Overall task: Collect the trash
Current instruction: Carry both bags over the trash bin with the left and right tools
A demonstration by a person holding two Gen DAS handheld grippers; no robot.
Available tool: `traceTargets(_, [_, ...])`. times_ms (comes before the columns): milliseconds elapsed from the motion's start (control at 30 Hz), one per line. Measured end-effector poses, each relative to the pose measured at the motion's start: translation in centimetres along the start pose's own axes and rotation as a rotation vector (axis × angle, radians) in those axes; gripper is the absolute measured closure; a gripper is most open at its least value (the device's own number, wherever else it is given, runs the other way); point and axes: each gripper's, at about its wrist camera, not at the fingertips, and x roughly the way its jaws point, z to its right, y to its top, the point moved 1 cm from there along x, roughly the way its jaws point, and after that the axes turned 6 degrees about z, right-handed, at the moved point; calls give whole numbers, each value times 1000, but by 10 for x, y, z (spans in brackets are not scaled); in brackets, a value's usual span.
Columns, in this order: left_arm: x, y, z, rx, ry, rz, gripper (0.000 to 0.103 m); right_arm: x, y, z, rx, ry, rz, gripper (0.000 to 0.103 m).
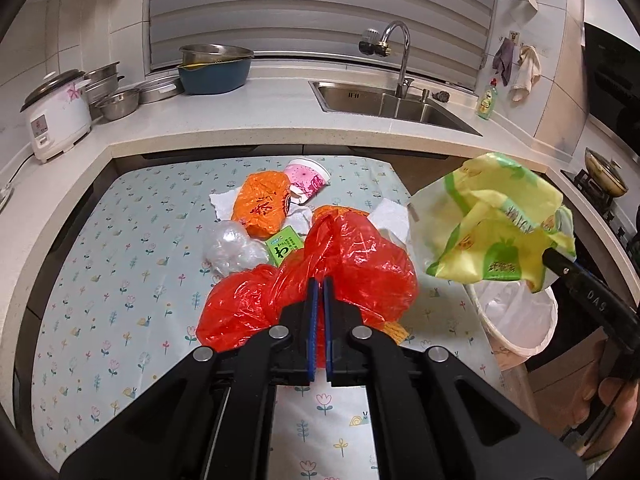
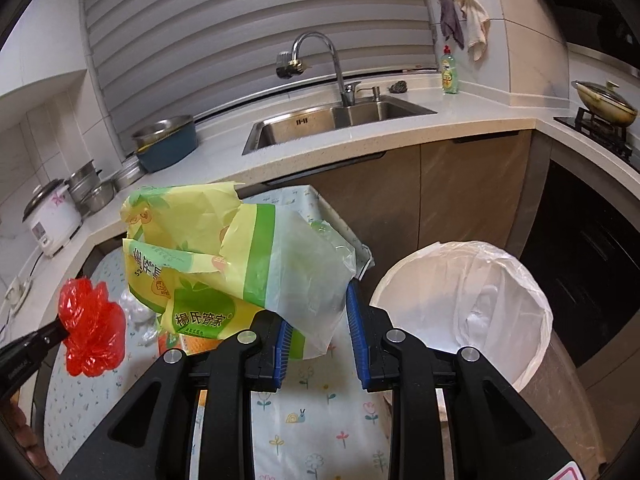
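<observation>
Where red bag bunches, left gripper pads vanish.

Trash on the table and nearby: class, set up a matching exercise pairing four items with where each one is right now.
Items:
1. red plastic bag
2. yellow-green wrapper
3. pink paper cup
4. white bin liner

Places:
A. lining the bin beside the table
B. pinched in the left gripper
C. lying on its side on the table
D. between the right gripper's fingers

Pairs: 1-B, 2-D, 3-C, 4-A
</observation>
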Motion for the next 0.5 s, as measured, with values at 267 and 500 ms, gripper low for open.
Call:
traceTargets(267, [-2, 10, 41, 54, -66, 23, 101, -30, 18, 42, 73, -79, 89, 79])
traceTargets(500, [12, 15, 101, 126, -169, 12, 101, -31, 9, 92, 129, -201, 65, 79])
